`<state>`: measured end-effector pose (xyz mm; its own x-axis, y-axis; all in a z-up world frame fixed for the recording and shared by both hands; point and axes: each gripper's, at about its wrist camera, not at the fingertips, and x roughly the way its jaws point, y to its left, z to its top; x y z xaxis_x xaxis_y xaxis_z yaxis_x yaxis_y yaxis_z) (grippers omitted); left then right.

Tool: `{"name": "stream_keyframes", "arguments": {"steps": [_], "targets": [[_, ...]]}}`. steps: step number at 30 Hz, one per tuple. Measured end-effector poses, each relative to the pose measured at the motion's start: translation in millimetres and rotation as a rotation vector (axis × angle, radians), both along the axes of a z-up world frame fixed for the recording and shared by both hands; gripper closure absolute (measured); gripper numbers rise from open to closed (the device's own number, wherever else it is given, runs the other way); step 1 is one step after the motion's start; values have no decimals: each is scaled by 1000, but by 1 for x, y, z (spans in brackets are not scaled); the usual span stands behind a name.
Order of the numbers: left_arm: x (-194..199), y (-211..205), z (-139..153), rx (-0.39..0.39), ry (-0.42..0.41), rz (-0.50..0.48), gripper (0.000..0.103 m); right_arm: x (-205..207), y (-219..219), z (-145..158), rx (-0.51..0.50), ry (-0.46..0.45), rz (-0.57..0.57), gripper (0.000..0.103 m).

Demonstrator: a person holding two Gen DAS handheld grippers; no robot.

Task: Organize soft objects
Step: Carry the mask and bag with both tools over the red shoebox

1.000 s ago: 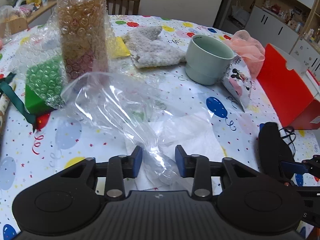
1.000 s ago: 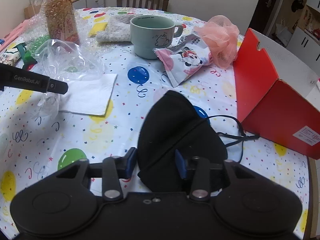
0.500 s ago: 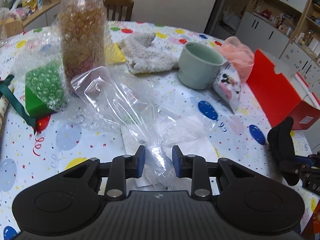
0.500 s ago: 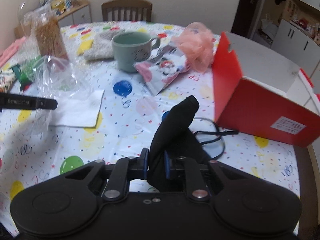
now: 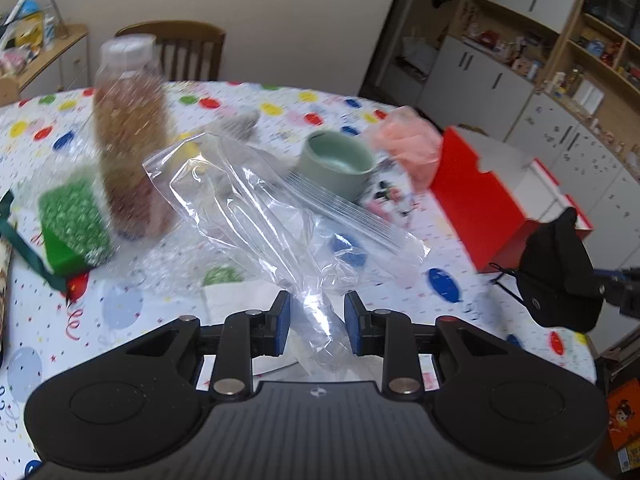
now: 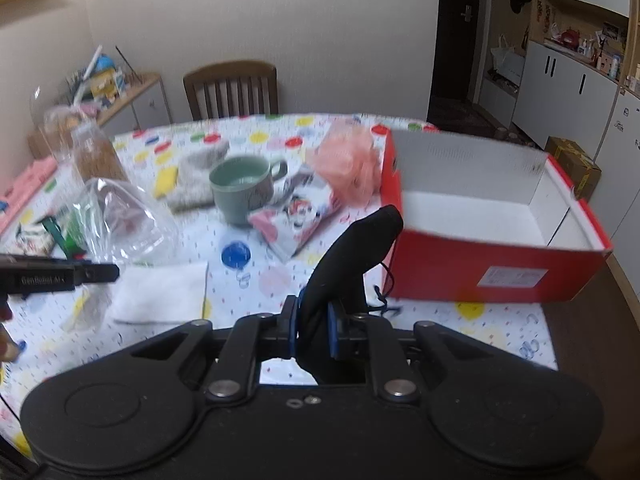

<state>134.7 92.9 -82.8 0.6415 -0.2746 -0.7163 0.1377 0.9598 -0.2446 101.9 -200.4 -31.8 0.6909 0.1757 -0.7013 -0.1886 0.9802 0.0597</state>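
My left gripper point(image 5: 316, 322) is shut on a clear zip plastic bag point(image 5: 280, 208) and holds it lifted above the table. My right gripper point(image 6: 313, 330) is shut on a black face mask point(image 6: 352, 248) and holds it up off the table, its ear loops dangling; the mask also shows in the left wrist view point(image 5: 560, 272). The bag shows in the right wrist view point(image 6: 124, 220) with the left gripper's finger point(image 6: 60, 276) at it. The open red box point(image 6: 492, 240) stands right of the mask.
On the balloon-print tablecloth point(image 6: 256, 280) are a green mug point(image 6: 244, 188), a pink mesh sponge point(image 6: 348, 160), a cartoon snack packet point(image 6: 300, 216), a grey knitted cloth point(image 6: 196, 176), a white napkin point(image 6: 160, 292), a bubble-wrapped bottle point(image 5: 132, 136) and a green wrapped block point(image 5: 72, 224).
Both grippers have risen. The left one lifted the plastic bag off the table. The right one closed on the black mask and raised it beside the red box.
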Motion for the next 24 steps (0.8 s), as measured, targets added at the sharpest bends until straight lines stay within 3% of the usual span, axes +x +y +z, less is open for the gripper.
{"name": "stream_keyframes", "arguments": {"steps": [7, 14, 24], "targets": [[-2, -26, 38, -29, -50, -57, 75, 10, -31, 39, 25, -77, 19, 90], [11, -76, 69, -22, -96, -88, 75, 38, -85, 60, 34, -125, 36, 90], [53, -180, 78, -21, -91, -131, 75, 89, -166, 52, 3, -124, 46, 90]]}}
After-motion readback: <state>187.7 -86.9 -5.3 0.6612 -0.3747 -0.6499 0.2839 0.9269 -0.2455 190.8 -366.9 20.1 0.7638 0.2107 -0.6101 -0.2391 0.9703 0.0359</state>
